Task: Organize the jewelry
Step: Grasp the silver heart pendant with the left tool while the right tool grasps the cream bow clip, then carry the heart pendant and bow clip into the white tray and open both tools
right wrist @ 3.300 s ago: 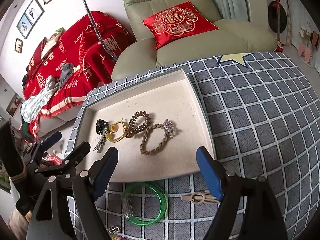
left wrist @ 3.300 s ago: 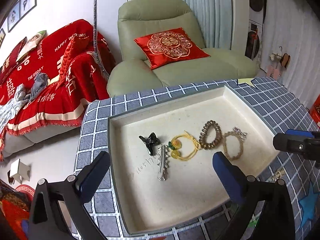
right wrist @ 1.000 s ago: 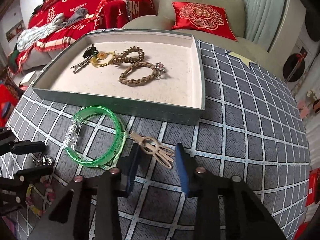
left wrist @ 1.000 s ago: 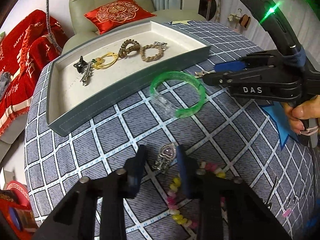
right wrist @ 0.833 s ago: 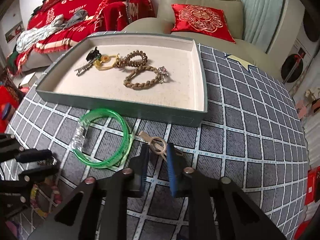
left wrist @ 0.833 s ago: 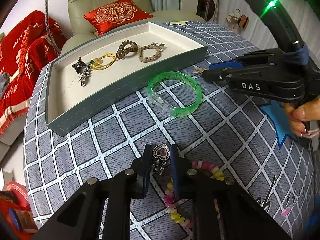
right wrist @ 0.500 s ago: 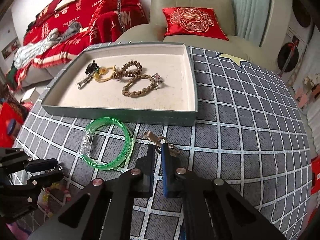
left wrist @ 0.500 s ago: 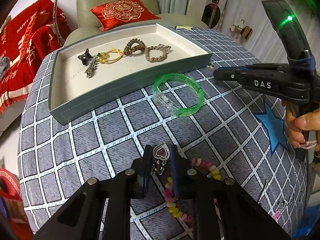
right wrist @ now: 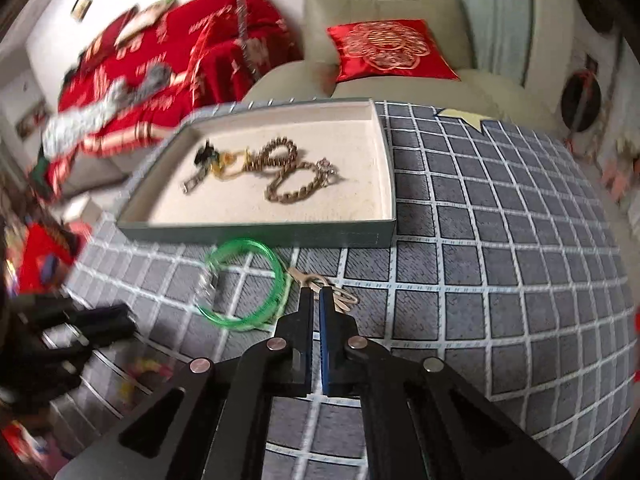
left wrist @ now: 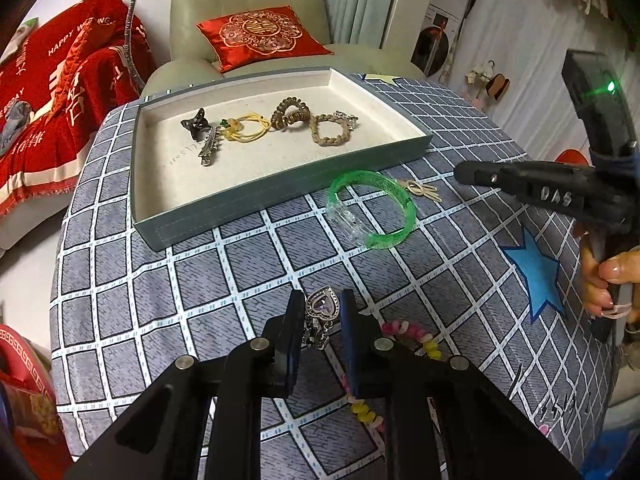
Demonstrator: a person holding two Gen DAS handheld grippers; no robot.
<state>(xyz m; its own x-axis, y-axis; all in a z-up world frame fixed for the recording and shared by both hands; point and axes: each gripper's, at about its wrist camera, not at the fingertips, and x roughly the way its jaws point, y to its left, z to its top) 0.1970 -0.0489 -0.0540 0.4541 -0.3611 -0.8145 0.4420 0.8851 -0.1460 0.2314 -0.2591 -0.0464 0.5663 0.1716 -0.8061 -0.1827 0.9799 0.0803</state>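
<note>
Left wrist view: left tongs (left wrist: 321, 312) pinching a heart-stone pendant (left wrist: 322, 306) between the pads, just above the grid-patterned bench (left wrist: 248, 268); its jaws have just been closing on it. A pink-and-yellow bead bracelet (left wrist: 416, 334) lies on the cloth just right of the tongs. Green bangle (left wrist: 372, 208) flat on the bench, close beside the near wall of the grey tray (left wrist: 280, 190); tan hair clip (left wrist: 422, 189) just right of the bangle. Inside the tray, in a row: black claw clip (left wrist: 195, 125), silver clip (left wrist: 210, 147), yellow cord loop (left wrist: 246, 128), brown coil tie (left wrist: 291, 113), braided bracelet (left wrist: 330, 133). A hand (left wrist: 604, 284) at right grips the handle of the right tongs (left wrist: 460, 172). Right wrist view (motion-blurred): right tongs (right wrist: 316, 292) pressed nearly together; the tan hair clip (right wrist: 340, 294) sits at the tips and appears caught between them, though blur keeps contact uncertain. Green bangle (right wrist: 276, 276) lies just left of the tips. Tray (right wrist: 260, 234) beyond, its pieces clustered left of centre.
</note>
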